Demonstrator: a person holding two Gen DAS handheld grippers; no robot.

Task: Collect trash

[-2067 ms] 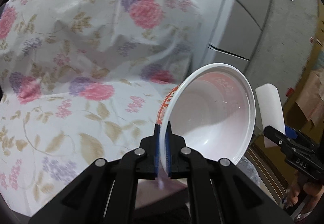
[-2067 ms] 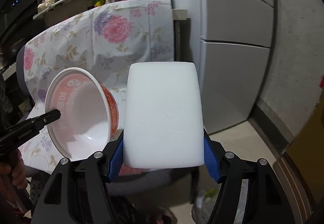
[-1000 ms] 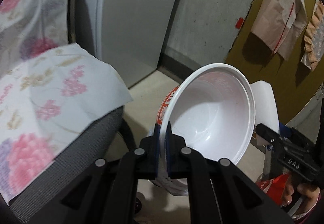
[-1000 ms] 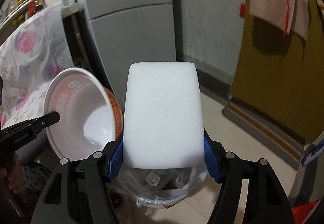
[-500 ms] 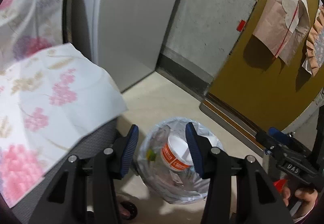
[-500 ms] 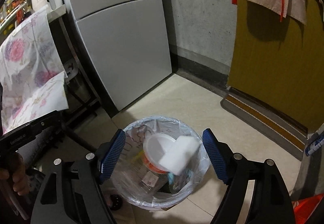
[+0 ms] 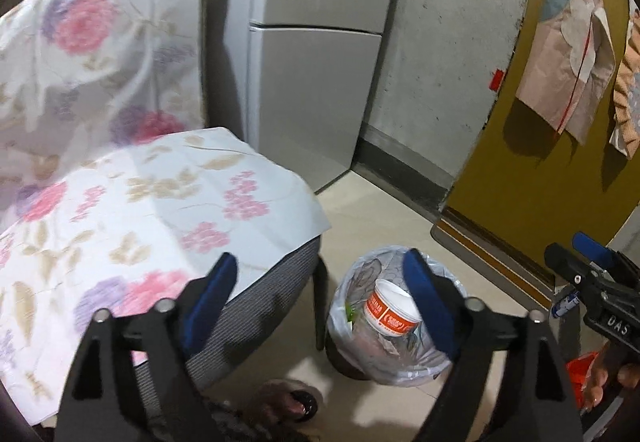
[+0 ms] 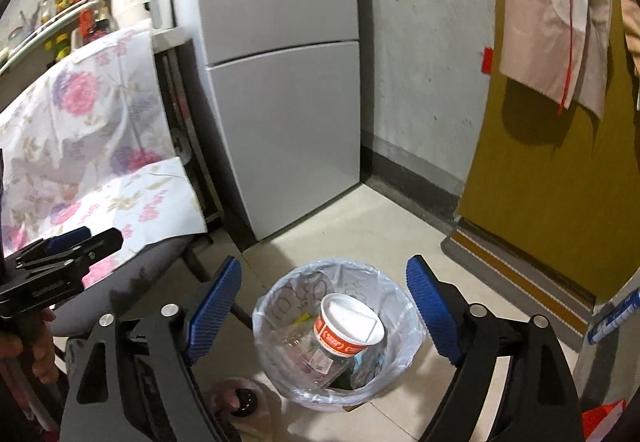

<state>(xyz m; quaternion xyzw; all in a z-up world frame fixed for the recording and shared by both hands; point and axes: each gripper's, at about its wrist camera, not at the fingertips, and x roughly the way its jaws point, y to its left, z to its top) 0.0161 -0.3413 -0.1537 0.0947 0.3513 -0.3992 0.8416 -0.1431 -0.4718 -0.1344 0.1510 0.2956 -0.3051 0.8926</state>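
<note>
While the noodle bowl (image 8: 349,325) lies in the bin (image 8: 402,358), both grippers, left gripper (image 7: 320,298) and right gripper (image 8: 324,304), gape empty.

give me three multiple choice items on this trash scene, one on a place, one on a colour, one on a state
1. Where is the noodle bowl?
A. in the lined trash bin
B. on the chair seat
C. in the left gripper

2. What colour is the band around the bowl?
A. green
B. orange-red
C. black

3. How do the right gripper's jaws stand?
A. shut on the bowl
B. shut on nothing
C. open, nothing between them

Answers:
1 A, the bowl lies among the rubbish inside the bin's plastic liner.
2 B, an orange-red band with white print runs below its white rim.
3 C, the blue pads stand wide apart, and only the bin below shows between them.
</note>
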